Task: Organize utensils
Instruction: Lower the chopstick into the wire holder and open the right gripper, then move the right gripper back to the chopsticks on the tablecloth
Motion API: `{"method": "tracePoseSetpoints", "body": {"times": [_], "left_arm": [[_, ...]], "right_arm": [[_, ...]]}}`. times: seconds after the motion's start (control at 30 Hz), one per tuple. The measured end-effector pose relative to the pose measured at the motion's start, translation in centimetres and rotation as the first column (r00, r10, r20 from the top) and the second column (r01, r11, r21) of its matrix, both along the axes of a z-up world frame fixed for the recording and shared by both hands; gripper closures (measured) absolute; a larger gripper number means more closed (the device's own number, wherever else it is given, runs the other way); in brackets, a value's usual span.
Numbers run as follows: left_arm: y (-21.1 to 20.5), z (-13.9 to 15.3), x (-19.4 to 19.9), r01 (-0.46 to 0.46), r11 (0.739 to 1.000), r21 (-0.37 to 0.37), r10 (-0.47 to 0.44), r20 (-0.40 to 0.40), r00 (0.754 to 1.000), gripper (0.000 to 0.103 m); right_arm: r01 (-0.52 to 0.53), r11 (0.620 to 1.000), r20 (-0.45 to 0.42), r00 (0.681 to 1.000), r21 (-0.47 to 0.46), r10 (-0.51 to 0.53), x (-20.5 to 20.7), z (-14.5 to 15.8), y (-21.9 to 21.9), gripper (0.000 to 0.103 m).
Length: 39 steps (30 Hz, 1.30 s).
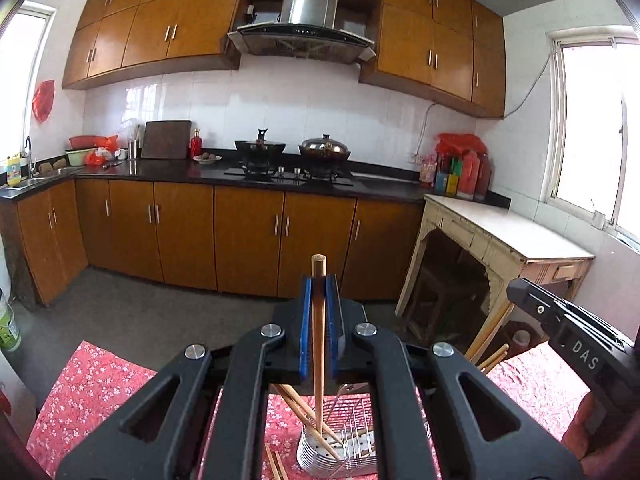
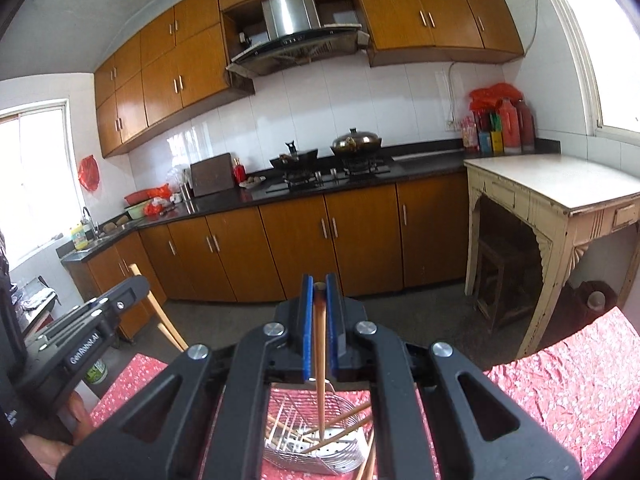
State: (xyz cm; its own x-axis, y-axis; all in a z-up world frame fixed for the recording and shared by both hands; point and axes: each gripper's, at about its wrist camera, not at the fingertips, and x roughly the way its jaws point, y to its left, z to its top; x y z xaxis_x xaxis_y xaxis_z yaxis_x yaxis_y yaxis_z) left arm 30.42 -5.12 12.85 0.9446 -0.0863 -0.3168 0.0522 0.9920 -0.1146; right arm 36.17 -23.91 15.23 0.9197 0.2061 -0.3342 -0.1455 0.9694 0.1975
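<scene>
My left gripper (image 1: 319, 280) is shut on a wooden chopstick (image 1: 318, 344) that stands upright, its lower end in the steel utensil holder (image 1: 320, 450) on the red floral cloth. My right gripper (image 2: 319, 280) is shut on another wooden chopstick (image 2: 320, 360), also upright, its tip down in the same steel holder (image 2: 316, 446). Several more chopsticks (image 2: 344, 428) lean inside the holder. The right gripper's body (image 1: 576, 336) shows at the right of the left wrist view; the left gripper's body (image 2: 80, 340) shows at the left of the right wrist view.
Loose chopsticks (image 1: 274, 462) lie on the red floral cloth (image 1: 92, 392) beside the holder. Ahead are brown cabinets, a black counter (image 1: 192, 174) with a stove and pots, and a worn cream table (image 1: 508, 236) at the right.
</scene>
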Motion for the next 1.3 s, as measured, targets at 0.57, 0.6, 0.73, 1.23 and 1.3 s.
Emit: {"method": "tracePoseSetpoints", "body": {"times": [0.57, 0.6, 0.73, 1.23, 1.3], "left_arm": [[1.3, 0.7, -2.1, -0.102, 0.993, 0.053, 0.101, 0.013, 0.995, 0.040], [1.3, 0.7, -2.3, -0.103, 0.993, 0.055, 0.102, 0.013, 0.995, 0.040], [1.7, 0.7, -3.2, -0.108, 0.992, 0.059, 0.108, 0.009, 0.994, 0.040], [3.9, -5.9, -10.0, -0.110, 0.990, 0.092, 0.118, -0.088, 0.989, 0.034], [4.1, -8.2, -10.8, -0.092, 0.991, 0.094, 0.104, -0.135, 0.985, 0.034]], "right_arm": [[0.156, 0.987, 0.006, 0.988, -0.039, -0.156, -2.9, -0.5, -3.8, 0.048], [0.160, 0.986, 0.006, 0.987, -0.039, -0.160, -3.1, -0.5, -3.9, 0.048], [0.180, 0.983, 0.001, 0.984, -0.042, -0.180, -4.5, -0.6, -4.8, 0.047], [0.163, 0.984, -0.158, 0.972, -0.066, -0.172, -11.4, -9.0, -6.0, 0.047], [0.133, 0.989, -0.207, 0.967, -0.071, -0.145, -12.3, -11.6, -5.4, 0.047]]}}
